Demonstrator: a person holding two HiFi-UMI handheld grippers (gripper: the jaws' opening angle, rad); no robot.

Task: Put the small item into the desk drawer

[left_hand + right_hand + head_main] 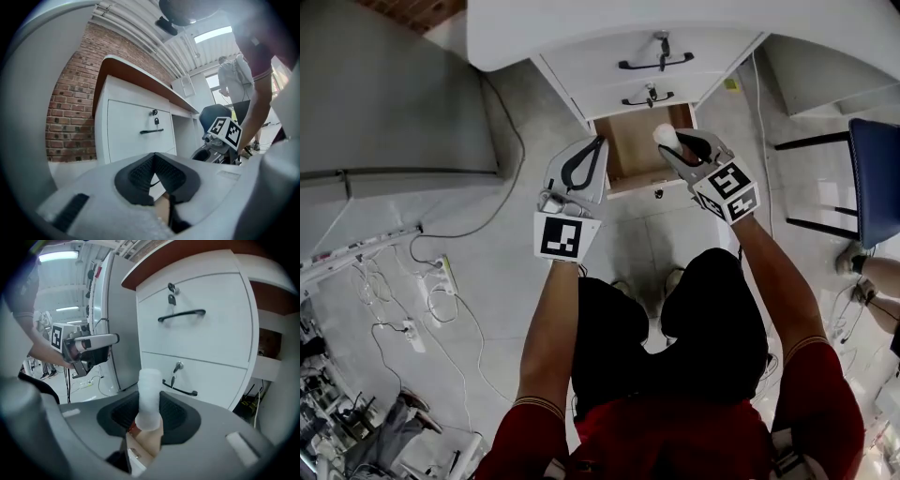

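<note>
A small bottle (pixel 666 137) with a frosted white cap and a beige body is clamped in my right gripper (pixel 677 143), which hangs over the right rear corner of the open bottom drawer (pixel 623 155). In the right gripper view the bottle (pixel 149 397) stands upright between the black pads, with the right gripper (pixel 149 405) shut on it. My left gripper (pixel 598 145) hovers at the drawer's left edge. Its tips meet and nothing is between them. The left gripper view shows the left gripper (pixel 153 159) with its pads touching and a strip of brown drawer behind.
Two closed white drawers with black handles (pixel 656 63) and keys sit above the open one. A grey cabinet (pixel 384 94) stands left, a blue chair (pixel 874 178) right. Power strips and cables (pixel 431 281) lie on the floor. Another person's foot (pixel 861 264) is at far right.
</note>
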